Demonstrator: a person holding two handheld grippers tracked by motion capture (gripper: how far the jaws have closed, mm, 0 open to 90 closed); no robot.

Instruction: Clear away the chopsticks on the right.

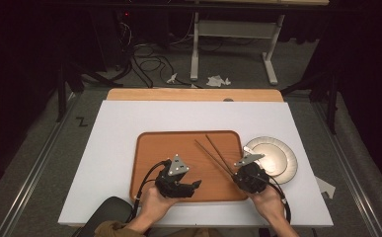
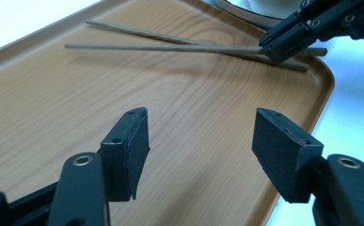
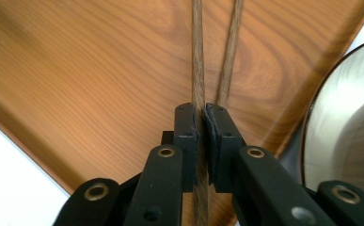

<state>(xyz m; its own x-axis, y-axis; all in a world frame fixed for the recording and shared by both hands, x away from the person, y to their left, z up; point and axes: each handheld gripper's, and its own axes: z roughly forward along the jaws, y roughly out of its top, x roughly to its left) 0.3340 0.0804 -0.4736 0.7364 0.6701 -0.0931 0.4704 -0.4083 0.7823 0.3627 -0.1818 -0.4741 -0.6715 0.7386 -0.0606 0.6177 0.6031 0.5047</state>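
Observation:
Two thin brown chopsticks lie on a wooden tray [image 1: 178, 143]. My right gripper [image 3: 201, 110] is shut on the near end of one chopstick [image 3: 198, 56], low over the tray's front right corner. The second chopstick [image 3: 230, 52] lies just beside it, on the plate's side, outside the jaws. From above, the right gripper [image 1: 237, 177] holds the chopstick [image 1: 213, 158] that points up and left, next to its free twin [image 1: 217, 150]. My left gripper [image 2: 201, 141] is open with nothing between its pads, just above the tray [image 2: 52, 117]. It faces the right gripper [image 2: 283, 44].
A round pale plate [image 1: 289, 163] with a smaller dish on it sits on the white table right of the tray, close to my right gripper. Its rim shows at the right [image 3: 344, 127]. A wooden board [image 1: 193, 95] runs along the table's far edge.

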